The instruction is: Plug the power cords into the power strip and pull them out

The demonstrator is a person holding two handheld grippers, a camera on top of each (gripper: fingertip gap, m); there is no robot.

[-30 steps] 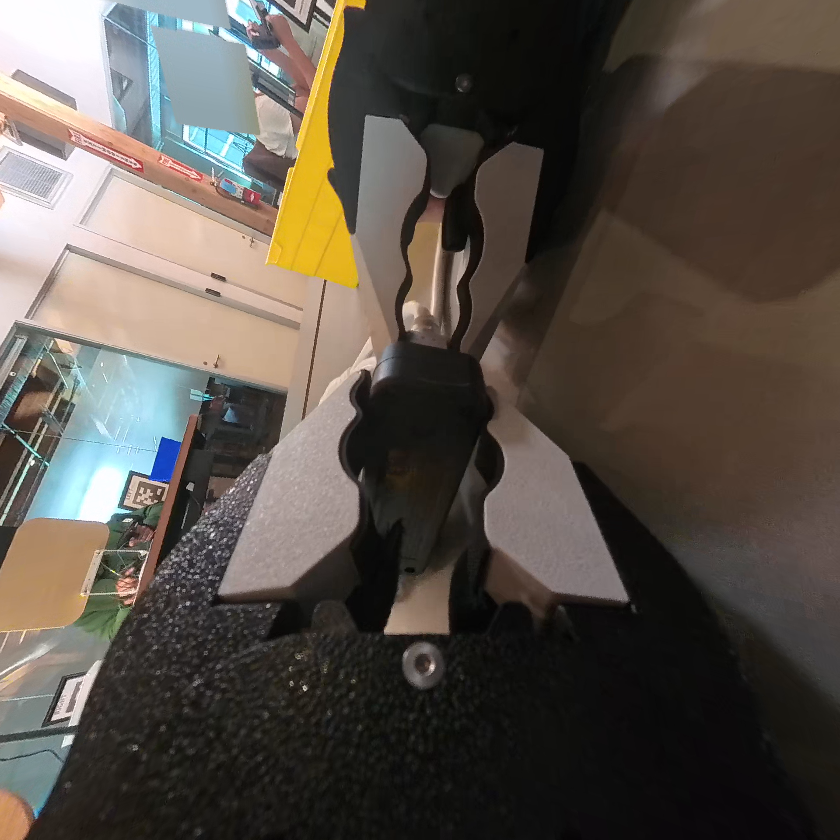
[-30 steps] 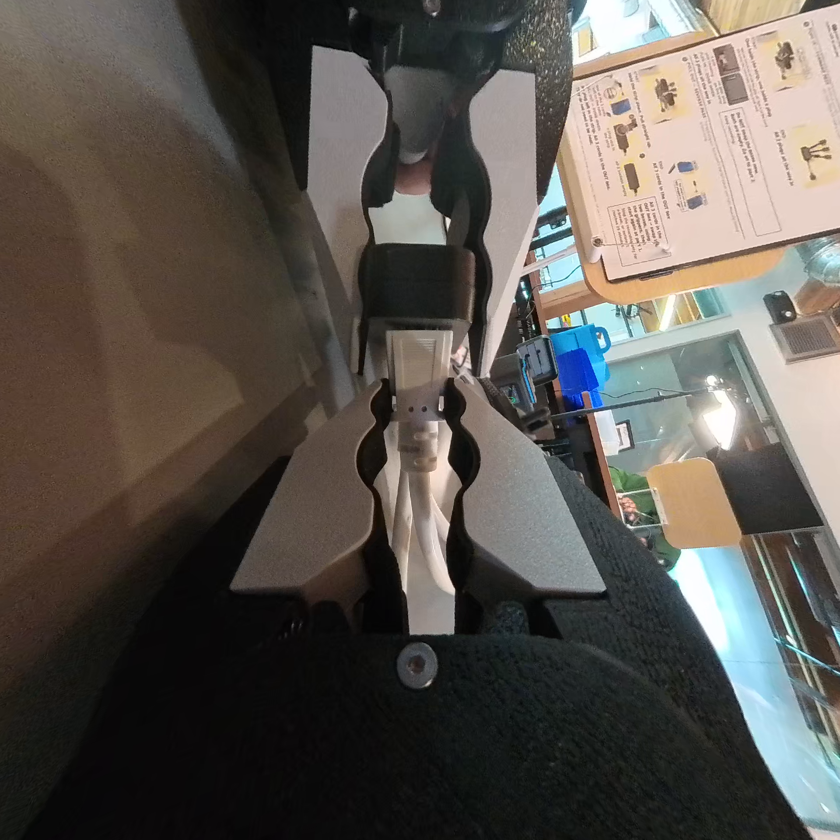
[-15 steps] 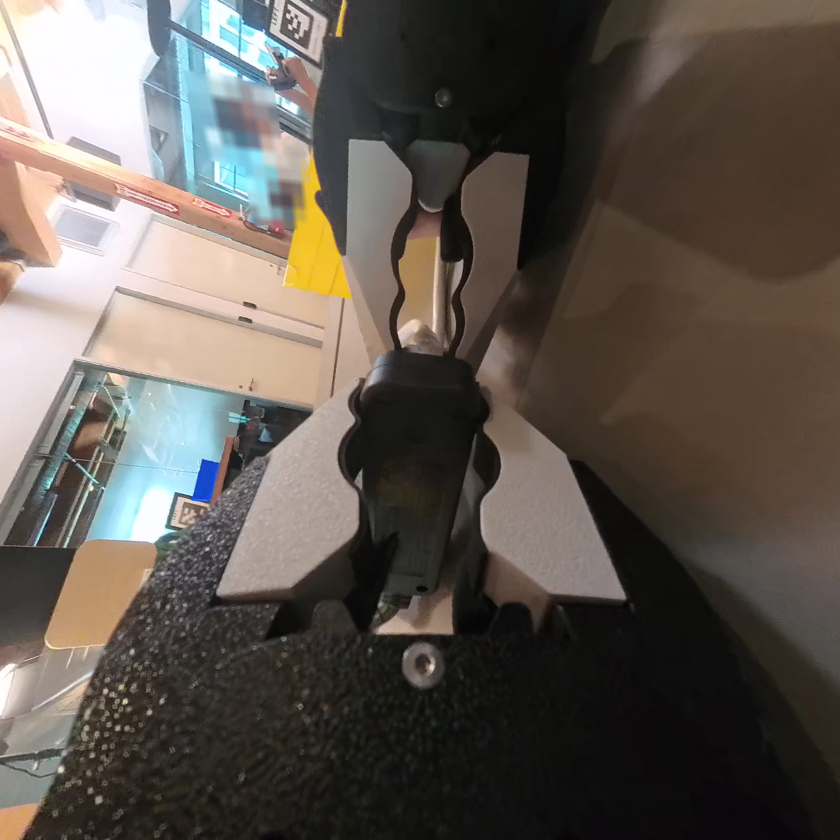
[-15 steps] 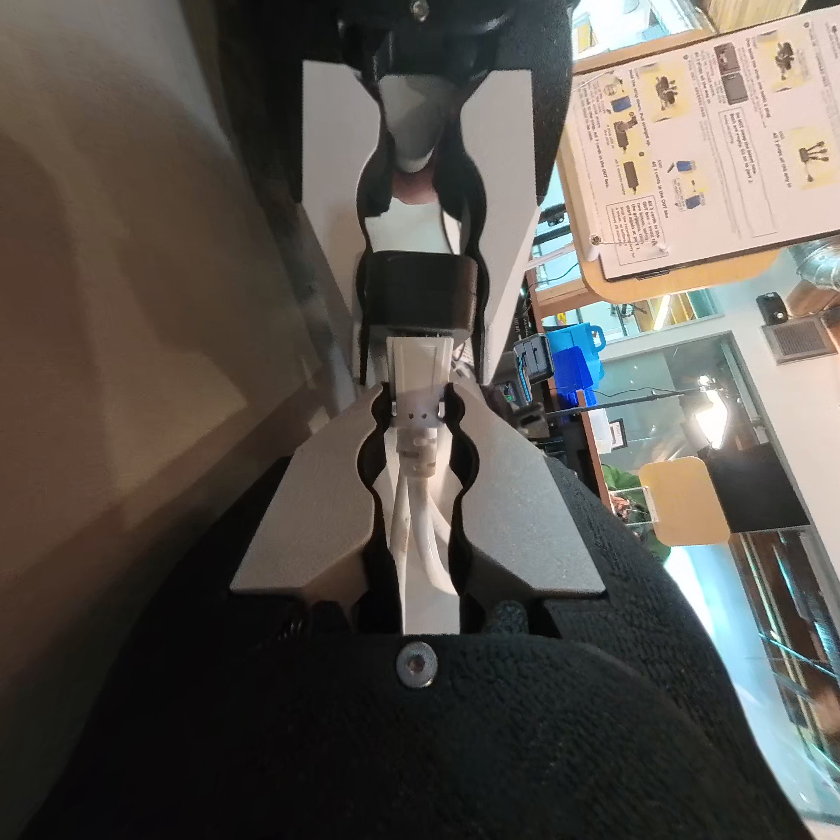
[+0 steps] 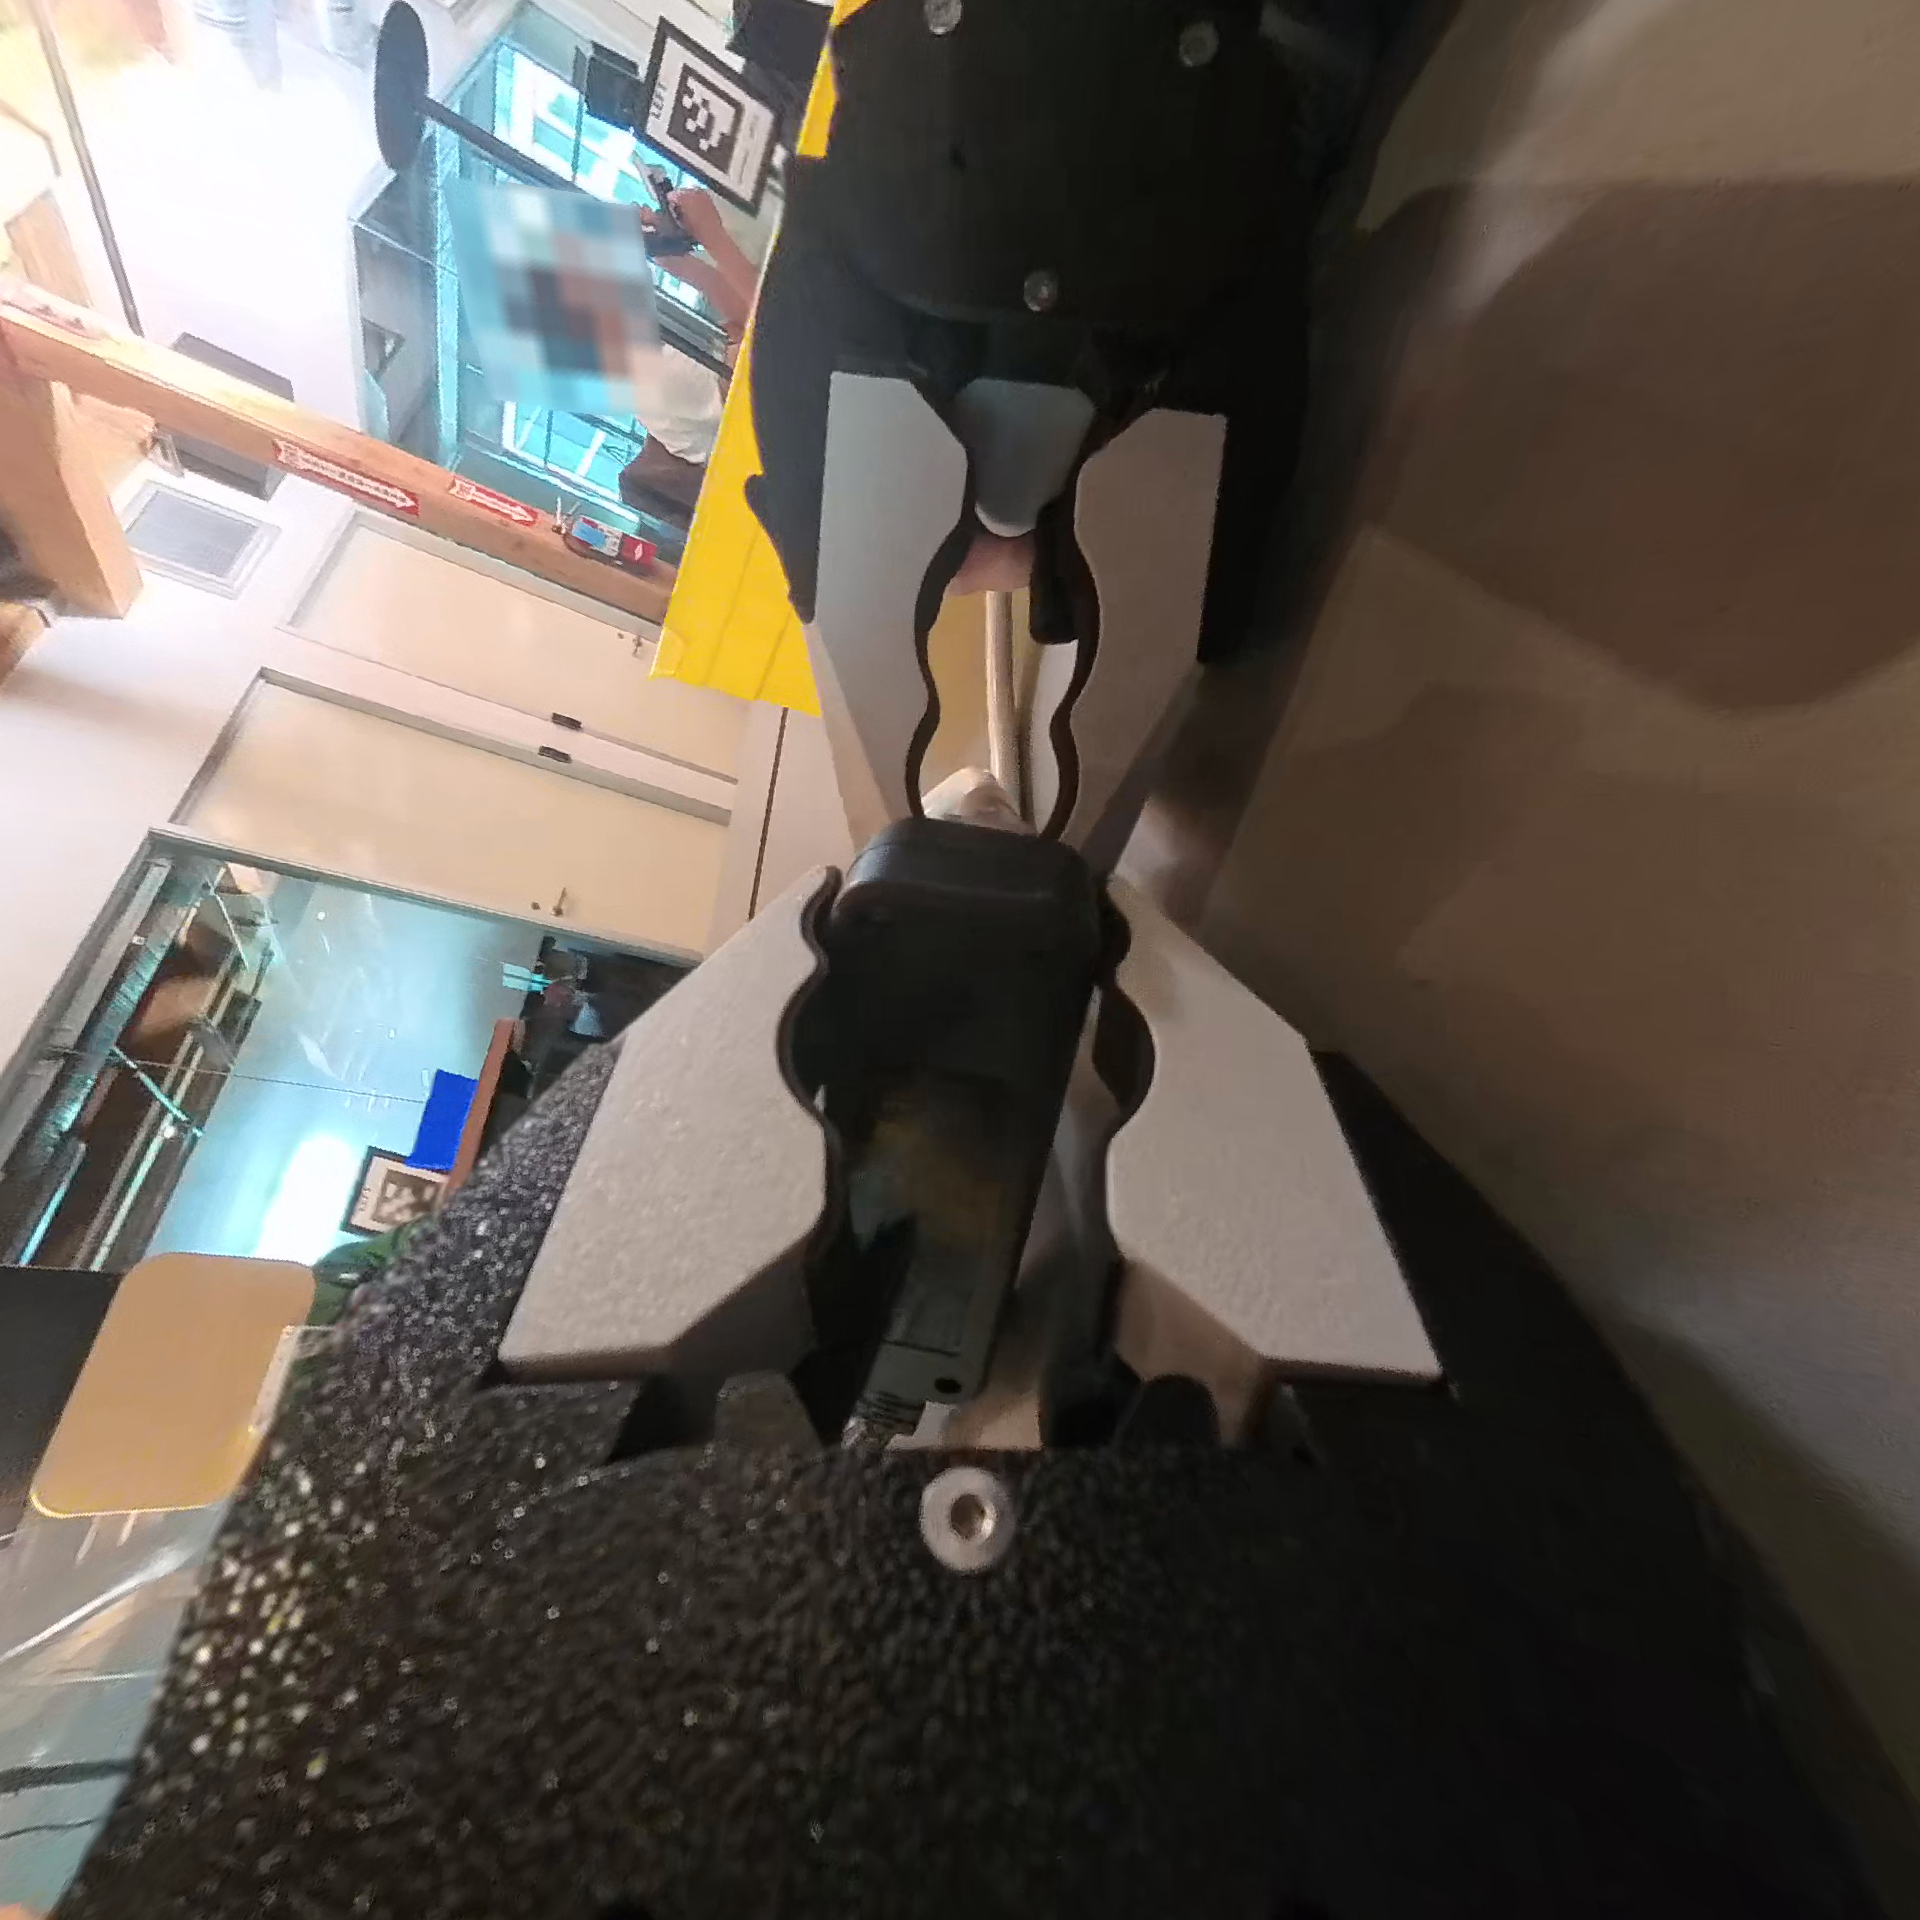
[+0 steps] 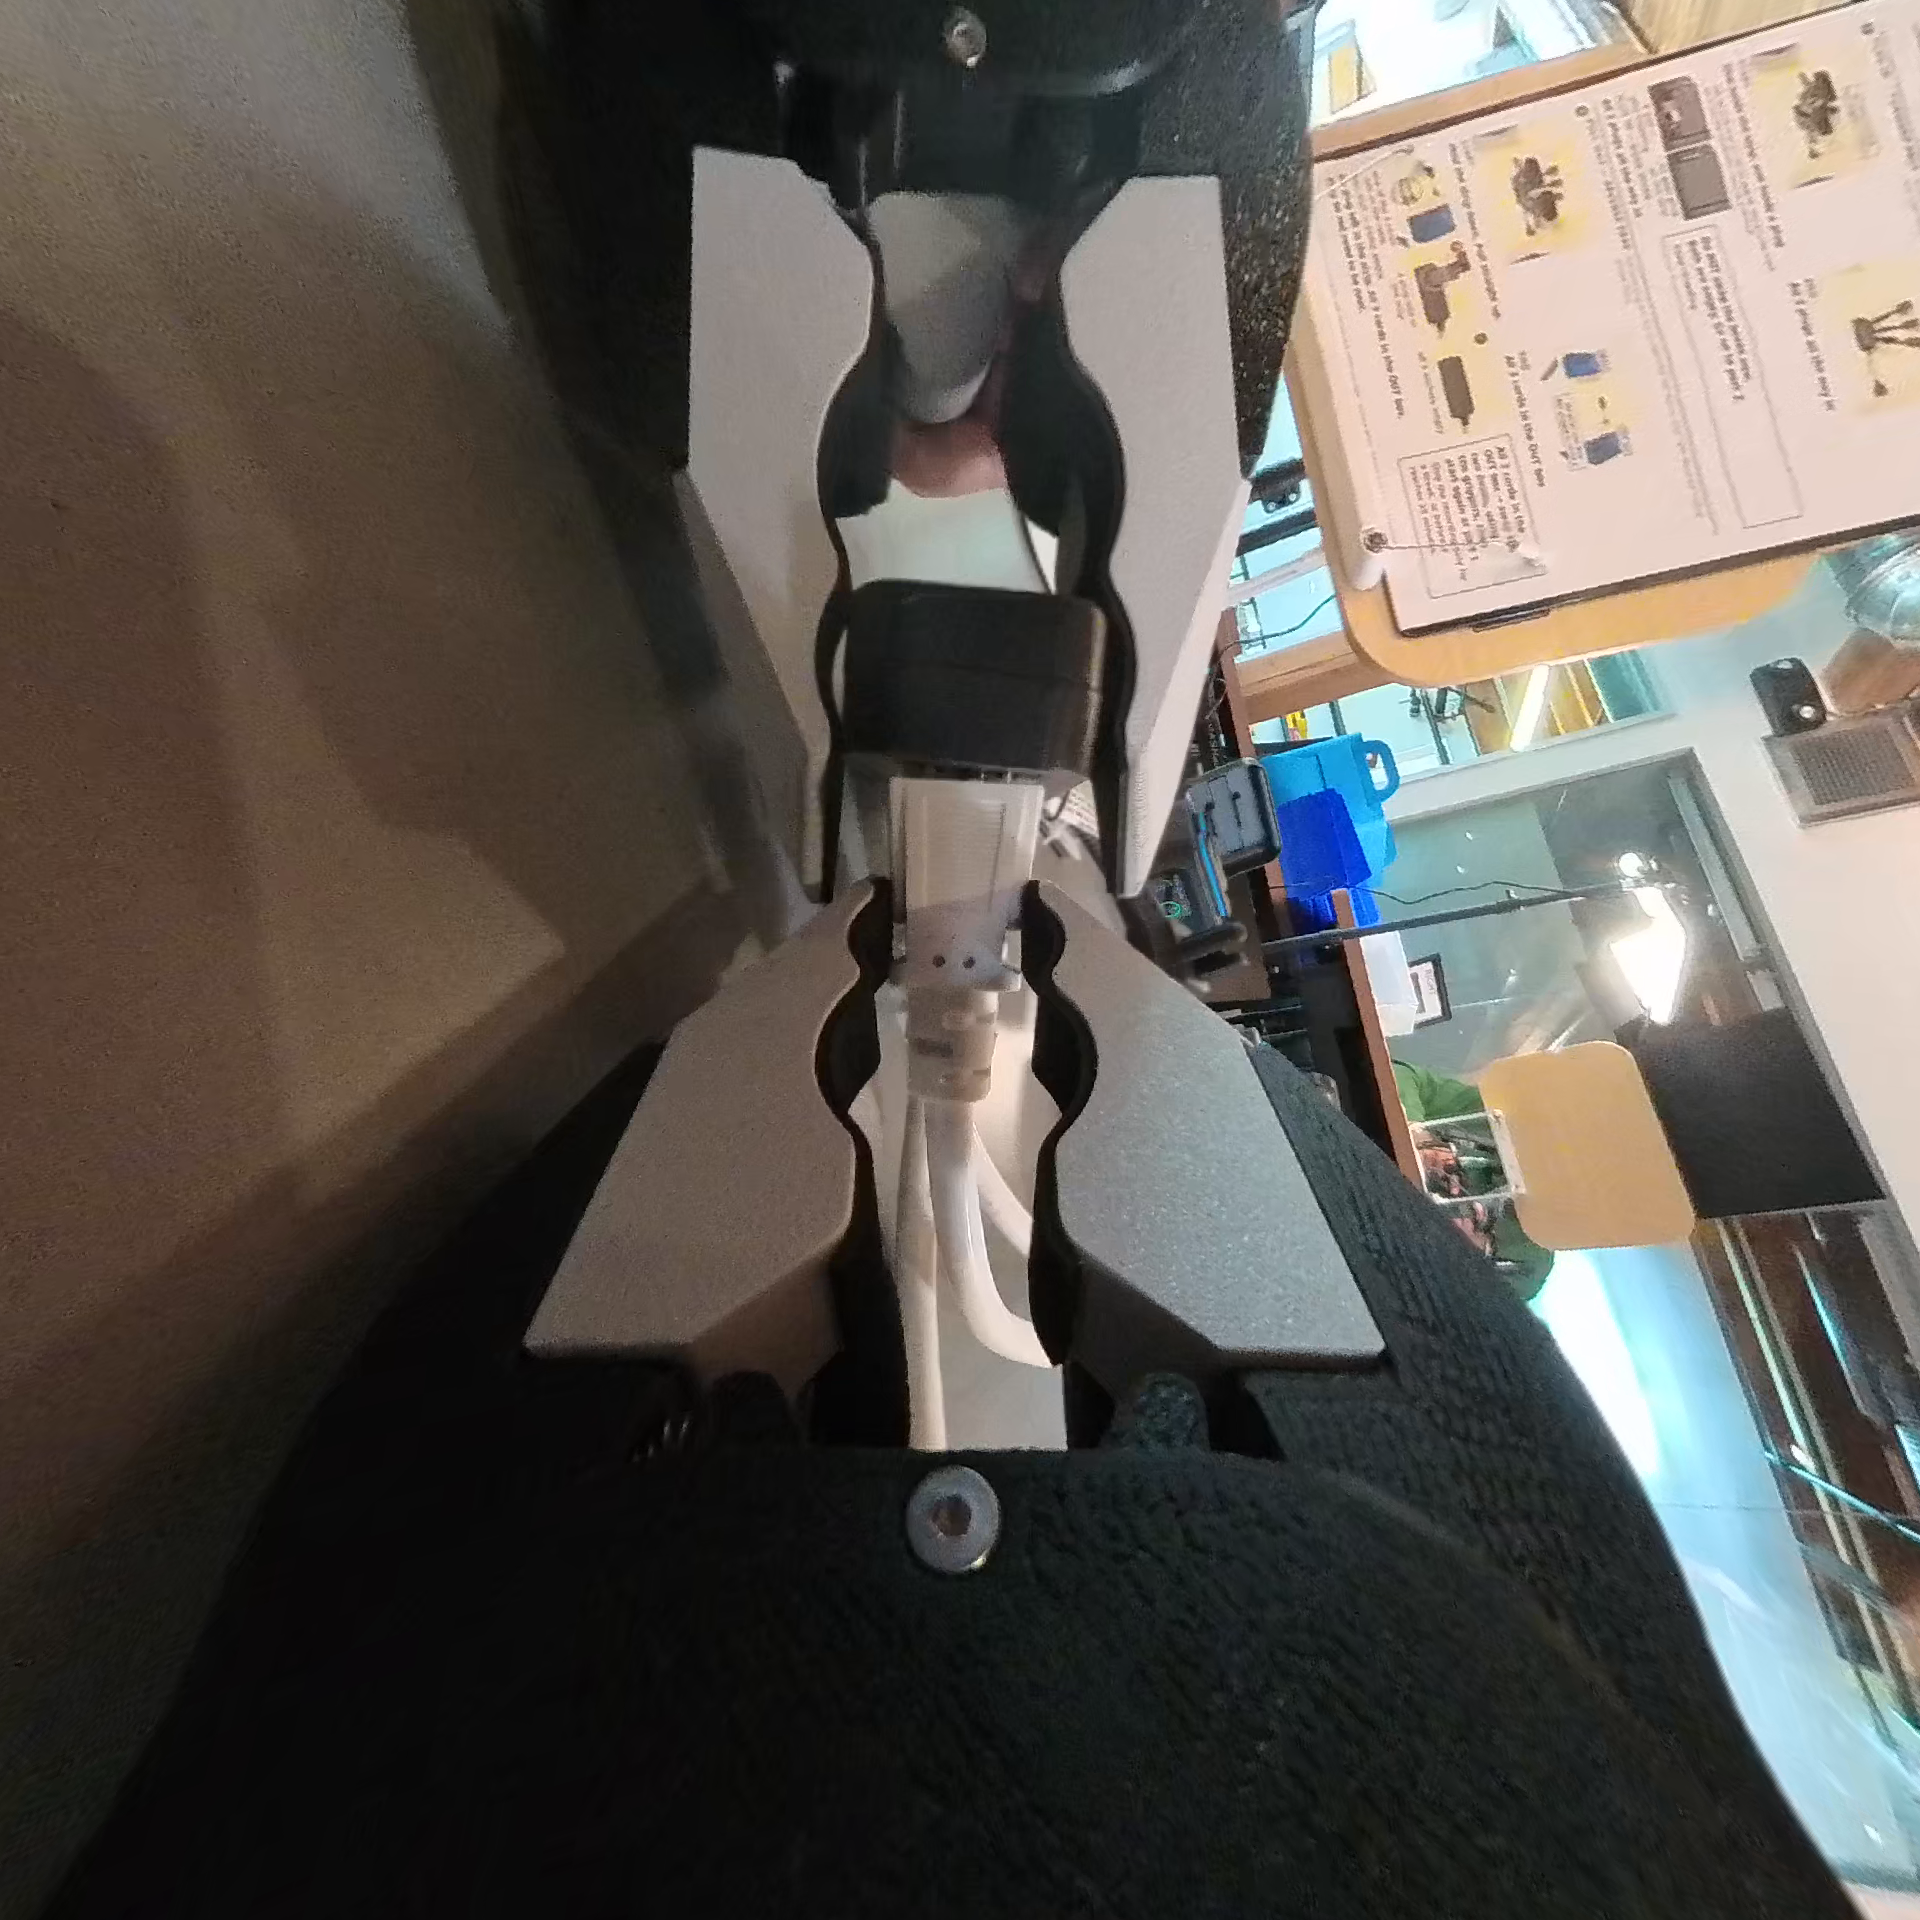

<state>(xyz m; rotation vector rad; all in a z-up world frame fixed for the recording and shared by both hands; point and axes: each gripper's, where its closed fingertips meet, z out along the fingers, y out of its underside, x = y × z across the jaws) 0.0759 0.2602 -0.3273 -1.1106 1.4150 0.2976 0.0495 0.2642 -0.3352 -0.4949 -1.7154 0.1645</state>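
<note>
Jaws: left gripper (image 5: 961,914) clenched on black socket block (image 5: 961,997); right gripper (image 6: 956,914) grasping white plug (image 6: 961,862).
Plug location: at the block's face, between opposed grippers.
Advice: keep both collinear; move straight, no twisting.
Surroundings: beige table (image 6: 260,623) beside.

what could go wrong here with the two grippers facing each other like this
1. The right gripper pinches the white plug near its strain relief, so a skewed pull may slip onto the white cord.
2. The left gripper clamps the black power strip by one end; it could twist in the grip.
3. The fingertips are nearly touching and may collide.
</note>
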